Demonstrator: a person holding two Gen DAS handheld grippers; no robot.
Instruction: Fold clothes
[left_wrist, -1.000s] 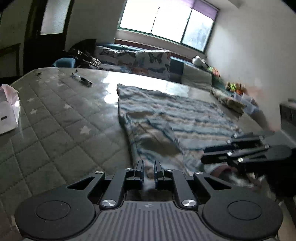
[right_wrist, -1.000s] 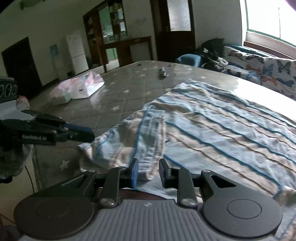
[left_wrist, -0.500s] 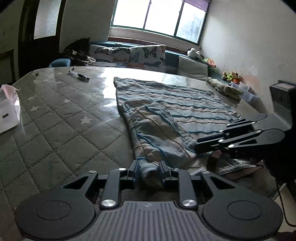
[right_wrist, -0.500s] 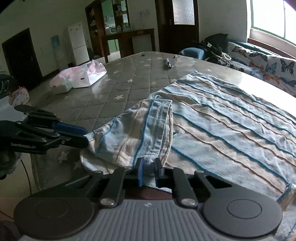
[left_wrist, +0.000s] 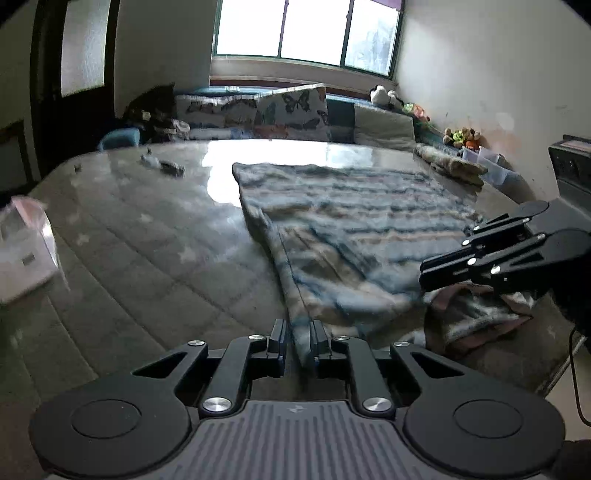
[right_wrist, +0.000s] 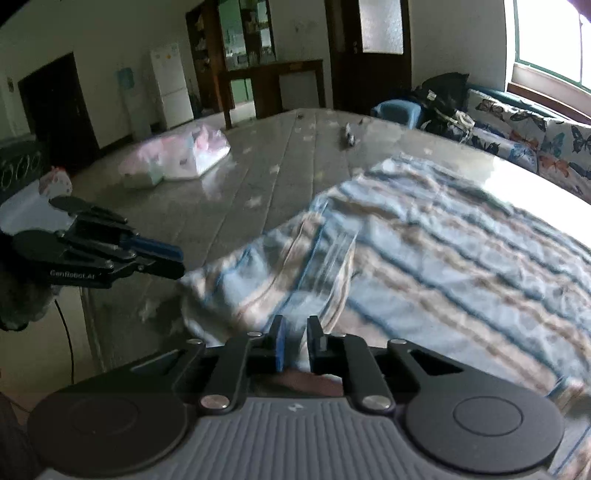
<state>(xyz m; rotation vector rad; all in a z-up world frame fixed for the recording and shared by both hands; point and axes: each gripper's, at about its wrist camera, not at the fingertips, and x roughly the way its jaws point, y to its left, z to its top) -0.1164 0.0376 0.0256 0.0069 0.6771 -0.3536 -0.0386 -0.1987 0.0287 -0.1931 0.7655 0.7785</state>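
A blue and beige striped garment (left_wrist: 351, 229) lies spread on a grey quilted mattress (left_wrist: 147, 251), with one side flap folded over. Its near edge runs between the pads of my left gripper (left_wrist: 298, 332), whose jaws are closing on the cloth. In the right wrist view the same garment (right_wrist: 443, 266) has its folded near edge between the pads of my right gripper (right_wrist: 295, 328); these jaws are opening a little but still touch the cloth. Each gripper shows in the other's view: the right gripper (left_wrist: 424, 275) at the garment's right corner, the left gripper (right_wrist: 179, 262) at its left corner.
A white and pink plastic bag (right_wrist: 177, 158) lies on the mattress (right_wrist: 258, 184) to the left. A small dark object (left_wrist: 168, 167) sits further back. Butterfly-print cushions (left_wrist: 277, 110) line the far side under the window. A dark appliance (left_wrist: 572, 166) stands at the right.
The right jaws, apart a second ago, came together on the folded edge. The left jaws widened around a bunch of cloth, then narrowed onto a thin edge. The near edge now looks pulled straighter.
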